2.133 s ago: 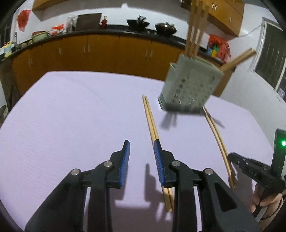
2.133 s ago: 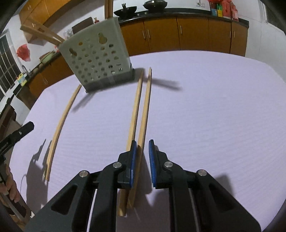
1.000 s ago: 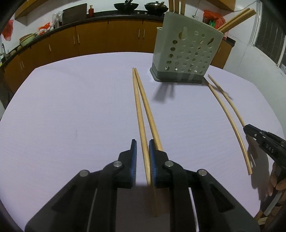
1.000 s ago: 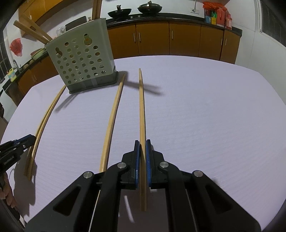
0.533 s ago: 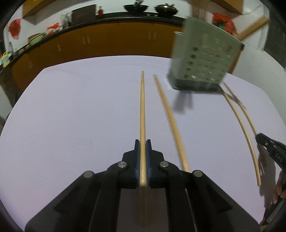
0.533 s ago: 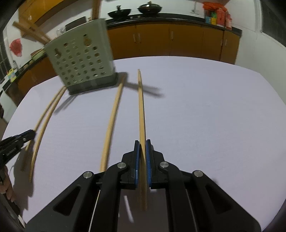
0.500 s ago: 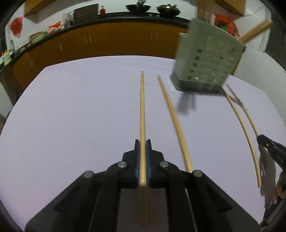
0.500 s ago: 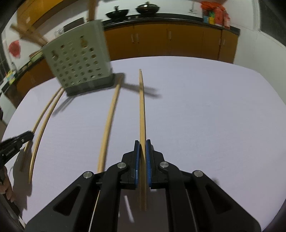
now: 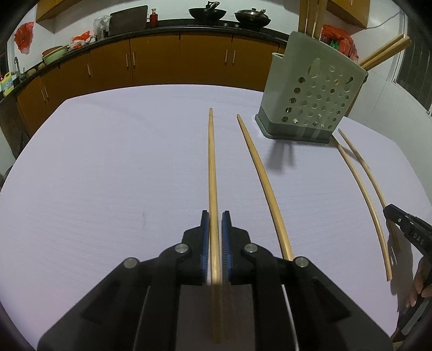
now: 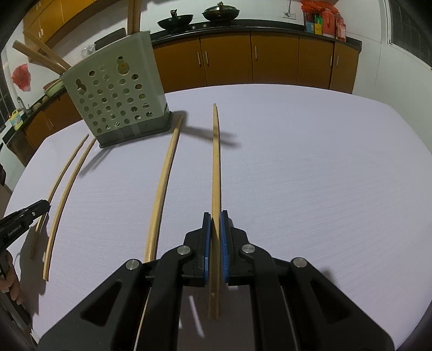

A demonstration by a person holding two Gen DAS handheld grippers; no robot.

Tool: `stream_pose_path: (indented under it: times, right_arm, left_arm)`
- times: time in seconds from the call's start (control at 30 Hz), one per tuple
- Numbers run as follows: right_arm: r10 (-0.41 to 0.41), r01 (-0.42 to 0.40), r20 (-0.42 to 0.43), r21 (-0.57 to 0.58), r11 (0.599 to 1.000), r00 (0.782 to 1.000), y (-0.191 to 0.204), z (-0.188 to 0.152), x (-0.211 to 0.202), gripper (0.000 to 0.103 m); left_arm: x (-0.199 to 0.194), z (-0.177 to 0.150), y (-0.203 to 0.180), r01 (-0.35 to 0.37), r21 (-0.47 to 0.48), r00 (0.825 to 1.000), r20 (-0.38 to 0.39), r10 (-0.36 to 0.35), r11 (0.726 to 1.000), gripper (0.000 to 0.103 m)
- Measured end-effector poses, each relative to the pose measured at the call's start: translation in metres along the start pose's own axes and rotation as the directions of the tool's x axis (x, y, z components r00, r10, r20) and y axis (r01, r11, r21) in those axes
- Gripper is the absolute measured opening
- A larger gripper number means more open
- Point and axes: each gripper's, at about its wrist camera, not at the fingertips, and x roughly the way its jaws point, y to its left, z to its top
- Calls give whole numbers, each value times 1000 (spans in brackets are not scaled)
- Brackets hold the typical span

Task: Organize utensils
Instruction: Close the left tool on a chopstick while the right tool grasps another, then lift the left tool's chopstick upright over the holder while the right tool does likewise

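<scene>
On the lavender-covered table [image 9: 108, 167], wooden chopsticks lie loose beside a grey perforated utensil holder [image 9: 310, 100].

Left wrist view, left to right: the left gripper [image 9: 215, 216] has its blue-padded jaws drawn in tight on one chopstick [image 9: 212, 167]. This stick runs straight ahead from between the pads, its far tip pointing toward the counter. Just to its right a second chopstick [image 9: 259, 172] lies flat on the table, its near end passing beside the gripper's right finger and its far tip close to the holder's base. The holder stands on the table further right, with several chopsticks [image 9: 310, 16] upright in it and others [image 9: 386, 52] leaning out to the right. Beyond its base a pair of chopsticks [image 9: 361, 186] lies side by side, apart from one another along most of their length. The right gripper's tip [image 9: 405, 224] shows at the right edge, near the near ends of that pair.

Right wrist view, left to right: the left gripper's tip [image 10: 27, 214] shows at the left edge, beside the same pair [image 10: 67, 175]. The holder [image 10: 116, 100] stands ahead and to the left. One chopstick [image 10: 164, 181] lies on the table, its far tip near the holder's base. The right gripper [image 10: 213, 216] has its jaws pressed in on another chopstick [image 10: 215, 162], which extends forward, its tail end projecting back past the pads. Whether either gripped stick is clear of the table cannot be determined.

Behind the table runs a counter with brown cabinets [image 9: 162, 62] and two woks [image 9: 229, 13].
</scene>
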Motion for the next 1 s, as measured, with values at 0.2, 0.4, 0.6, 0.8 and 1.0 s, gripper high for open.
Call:
stream_pose_path:
  times: [0.2, 0.4, 0.6, 0.8, 1.0]
  right_arm:
    - [-7, 7, 0, -5, 1000, 1000, 1, 0, 0, 8]
    - [-8, 8, -1, -7, 1000, 1000, 1, 0, 1, 8]
    - [-8, 8, -1, -7, 1000, 1000, 1, 1, 1, 8]
    - [9, -9, 0, 8, 1000, 1000, -1, 1, 1, 8]
    - [7, -7, 67, 2, 1000, 998, -4, 3, -20, 7]
  left_arm:
    - [1, 0, -1, 2, -2, 1000, 1, -2, 1000, 12]
    - [2, 1, -1, 0, -1, 1000, 1, 0, 1000, 12]
    - [2, 1, -1, 5, -6, 1000, 1, -5, 1000, 12]
    - [2, 1, -3, -3, 2, 1000, 1, 3, 1000, 9]
    - [-15, 0, 2, -5, 16, 1000, 26, 4, 1000, 8]
